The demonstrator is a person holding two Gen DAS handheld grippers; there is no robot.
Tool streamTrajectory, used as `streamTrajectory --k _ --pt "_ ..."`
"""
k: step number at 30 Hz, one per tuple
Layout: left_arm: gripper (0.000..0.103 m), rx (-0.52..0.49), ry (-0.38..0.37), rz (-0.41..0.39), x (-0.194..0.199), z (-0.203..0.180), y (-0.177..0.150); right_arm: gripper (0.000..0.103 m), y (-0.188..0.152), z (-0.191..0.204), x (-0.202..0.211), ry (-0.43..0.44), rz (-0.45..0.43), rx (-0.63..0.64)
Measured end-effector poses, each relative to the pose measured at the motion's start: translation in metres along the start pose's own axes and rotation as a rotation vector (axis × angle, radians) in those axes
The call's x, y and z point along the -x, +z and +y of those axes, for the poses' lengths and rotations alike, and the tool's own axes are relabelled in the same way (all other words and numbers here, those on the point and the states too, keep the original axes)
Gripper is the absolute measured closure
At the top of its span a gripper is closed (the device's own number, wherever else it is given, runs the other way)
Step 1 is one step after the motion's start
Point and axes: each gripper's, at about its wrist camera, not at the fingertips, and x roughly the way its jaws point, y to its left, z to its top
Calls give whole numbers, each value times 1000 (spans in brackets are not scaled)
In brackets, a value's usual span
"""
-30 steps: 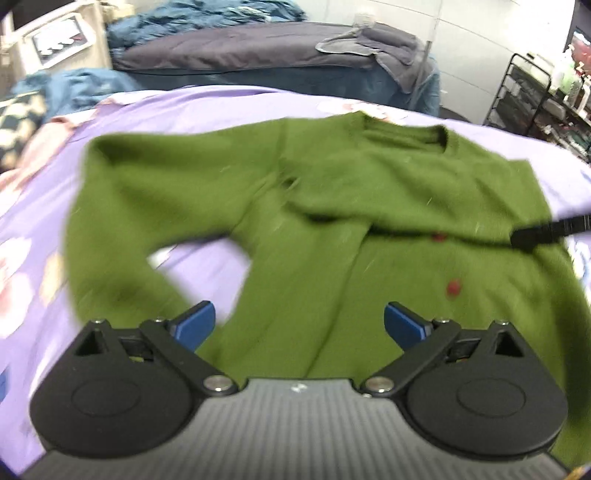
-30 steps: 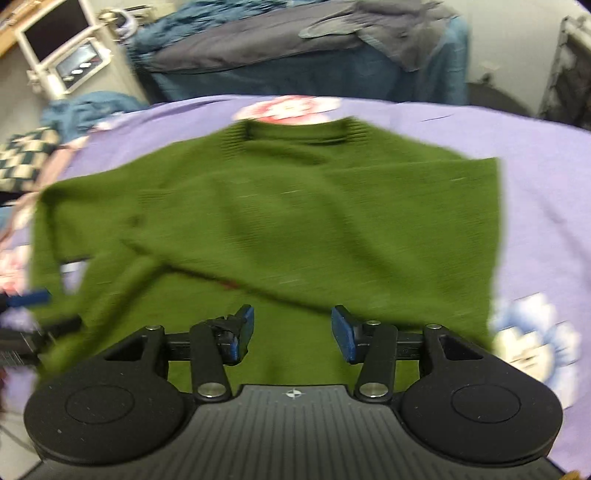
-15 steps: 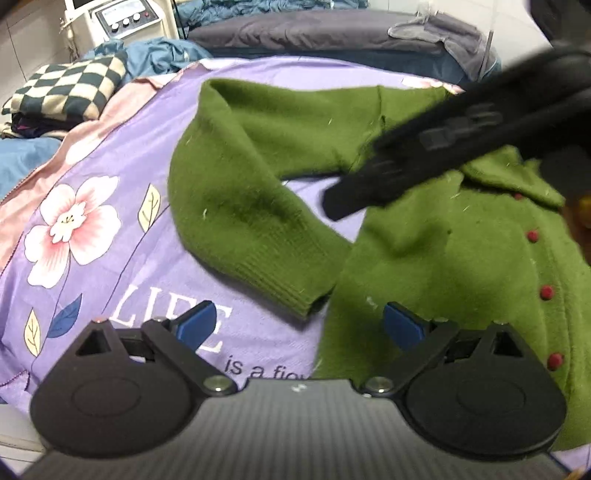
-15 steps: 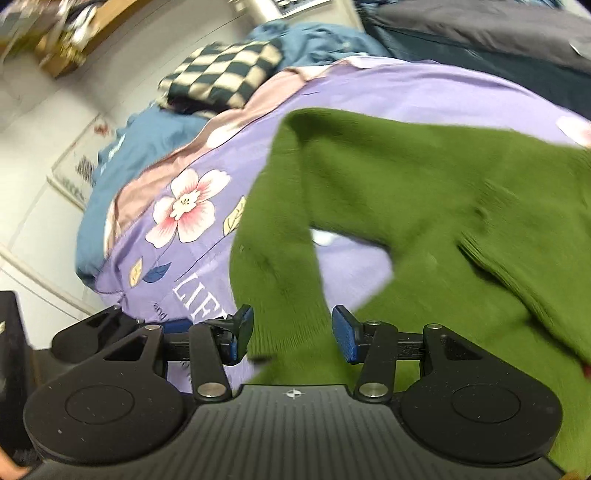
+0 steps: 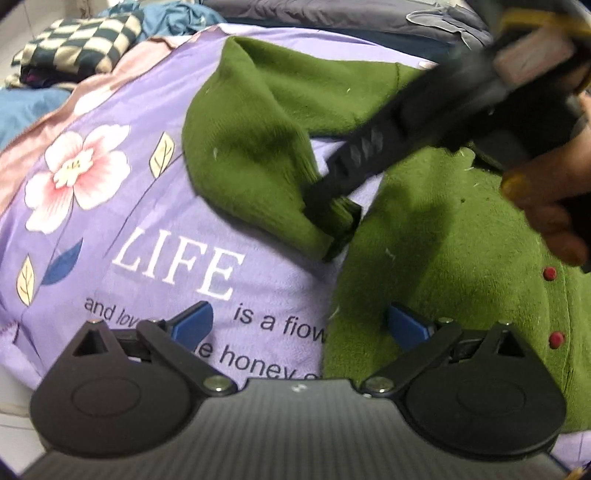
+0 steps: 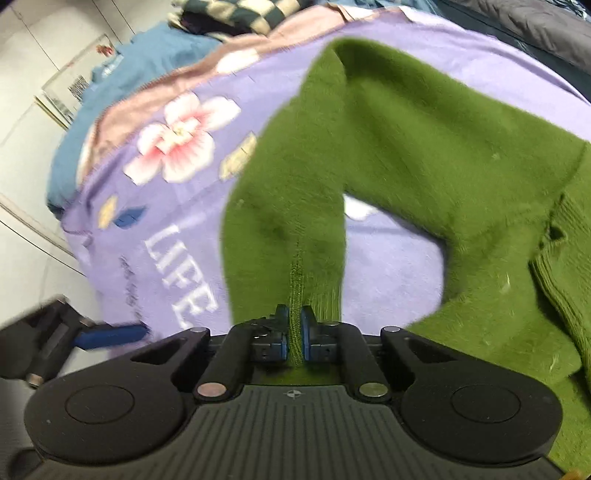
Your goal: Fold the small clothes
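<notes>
A small green knit cardigan (image 5: 461, 236) with red buttons (image 5: 549, 273) lies on a purple flowered blanket (image 5: 110, 229). Its left sleeve (image 5: 251, 162) bends down toward the body. My right gripper (image 6: 294, 326) is shut on the sleeve's ribbed cuff (image 6: 295, 295); in the left wrist view it reaches in from the upper right and pinches the cuff (image 5: 336, 221). My left gripper (image 5: 299, 325) is open and empty, hovering low over the blanket at the cardigan's left hem edge.
A checkered folded cloth (image 5: 77, 44) and blue fabric (image 5: 26, 107) lie at the blanket's far left. A dark grey bed cover (image 5: 351, 14) is behind. The blanket's edge and the white floor (image 6: 33, 206) are to the left. My left gripper's blue finger (image 6: 110, 334) shows at lower left.
My right gripper has closed on the sleeve cuff, which it was only hovering over open before. My left gripper has dropped slightly closer to the blanket and stays open.
</notes>
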Motion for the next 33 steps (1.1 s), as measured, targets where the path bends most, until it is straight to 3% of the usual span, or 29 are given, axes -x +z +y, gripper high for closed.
streamTrajectory --k 5,11,14,18,21,24,26,33 --pt "1 -14 -12 -6 3 -2 3 92 30 21 20 160 -62 -50" --pt "1 -11 -41 -18 7 -9 11 93 105 37 86 471 -284 -211" --pt "1 -29 -57 -21 8 -17 15 93 141 34 118 594 -380 -280" --pt "1 -34 -83 -19 9 -26 21 92 173 -3 161 705 -473 -396" --pt "1 -42 -94 -29 10 -32 25 92 177 -37 187 647 -531 -418" --pt "1 -50 -103 -44 13 -36 30 92 158 -84 206 581 -542 -482" --pt "1 -51 -107 -51 13 -37 34 92 138 -114 215 543 -509 -510" --pt "1 -45 -118 -35 8 -42 43 93 31 -202 247 233 -359 -560"
